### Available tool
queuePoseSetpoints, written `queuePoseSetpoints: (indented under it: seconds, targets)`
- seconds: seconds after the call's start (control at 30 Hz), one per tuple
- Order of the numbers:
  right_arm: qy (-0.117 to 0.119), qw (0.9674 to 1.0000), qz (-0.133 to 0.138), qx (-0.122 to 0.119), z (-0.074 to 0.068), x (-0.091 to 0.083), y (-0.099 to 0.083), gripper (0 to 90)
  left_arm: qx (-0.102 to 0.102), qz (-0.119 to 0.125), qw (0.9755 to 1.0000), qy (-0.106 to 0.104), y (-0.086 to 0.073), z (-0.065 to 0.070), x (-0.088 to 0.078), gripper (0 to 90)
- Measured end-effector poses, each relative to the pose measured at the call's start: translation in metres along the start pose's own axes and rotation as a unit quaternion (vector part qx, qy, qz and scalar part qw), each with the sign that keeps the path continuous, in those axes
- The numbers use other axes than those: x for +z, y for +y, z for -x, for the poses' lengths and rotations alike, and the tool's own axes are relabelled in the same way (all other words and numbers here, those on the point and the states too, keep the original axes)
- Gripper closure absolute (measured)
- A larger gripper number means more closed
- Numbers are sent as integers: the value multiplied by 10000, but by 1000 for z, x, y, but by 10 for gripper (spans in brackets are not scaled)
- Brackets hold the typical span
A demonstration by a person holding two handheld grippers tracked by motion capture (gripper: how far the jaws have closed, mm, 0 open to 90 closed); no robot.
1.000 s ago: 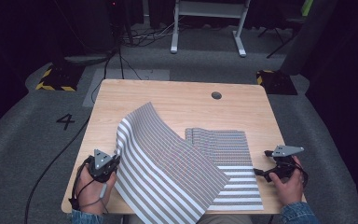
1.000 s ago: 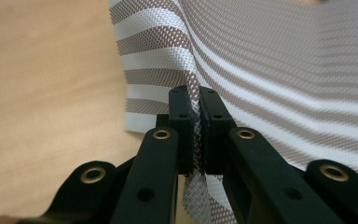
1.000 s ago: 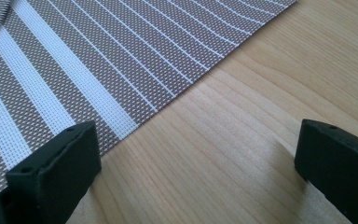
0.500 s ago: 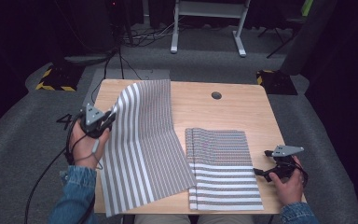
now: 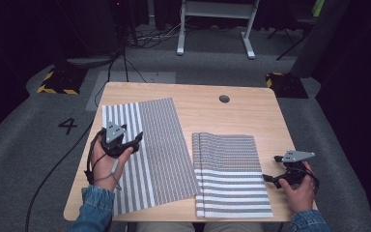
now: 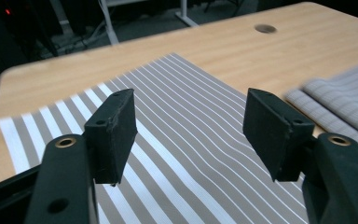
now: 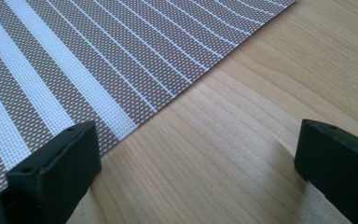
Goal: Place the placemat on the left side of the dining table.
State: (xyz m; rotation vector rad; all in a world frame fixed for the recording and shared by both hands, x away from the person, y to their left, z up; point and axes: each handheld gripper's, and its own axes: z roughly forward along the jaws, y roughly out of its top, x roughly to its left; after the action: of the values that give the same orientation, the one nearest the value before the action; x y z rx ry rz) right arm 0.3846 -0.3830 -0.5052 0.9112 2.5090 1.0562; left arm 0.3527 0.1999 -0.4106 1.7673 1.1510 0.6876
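Striped mat (image 5: 147, 154) laid flat beside stack (image 5: 229, 174); left gripper (image 5: 134, 144) jaws just opened, empty; right gripper (image 5: 268, 179) released. Stack remains.

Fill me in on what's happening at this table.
A person is laying out striped placemats with a claw in each hand. The left claw hangs over the left placemat, which lies flat on the wooden table; its jaws have just been opening and nothing is between them. The right claw sits open at the right edge of the right placemat stack, which looks like more than one mat, gripping nothing. The two lots of mats lie side by side, close together.
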Motion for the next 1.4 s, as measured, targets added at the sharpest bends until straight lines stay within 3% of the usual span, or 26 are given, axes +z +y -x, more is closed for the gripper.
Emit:
queuePoseSetpoints:
  seconds: [0.2,0.23,0.3,0.4,0.5,0.67,0.97,1.0,1.13,1.3,1.4]
  targets:
    - [1,10000,1,13,0,0,0,5,-280,-386,9984,-306,-34,35,-27,332]
    - [2,10000,-1,6,0,0,0,5,-325,-392,9983,-289,-41,38,-30,332]
    - [3,10000,2,14,0,0,0,5,-217,-606,9977,-234,-52,41,-35,331]
    - [4,10000,2,9,0,0,0,5,-286,-863,9958,-130,-66,45,-44,318]
    - [5,10000,4,12,0,0,0,5,-339,-1213,9920,39,-80,42,-52,307]
    - [5,10000,1,18,0,0,0,5,-537,-1571,9853,414,-102,38,-63,305]
    - [13,10000,4,13,0,0,0,5,-639,-2242,9708,572,-122,40,-60,258]
    - [13,10000,3,7,0,0,0,5,-664,-2188,9719,551,-123,41,-60,237]
    - [12,10000,0,4,0,0,0,5,-691,-2187,9715,593,-122,40,-58,238]
    - [12,10000,3,2,0,0,0,5,-658,-2134,9730,588,-120,40,-53,242]
    - [11,10000,4,0,0,0,0,5,-657,-2183,9719,577,-118,40,-50,250]
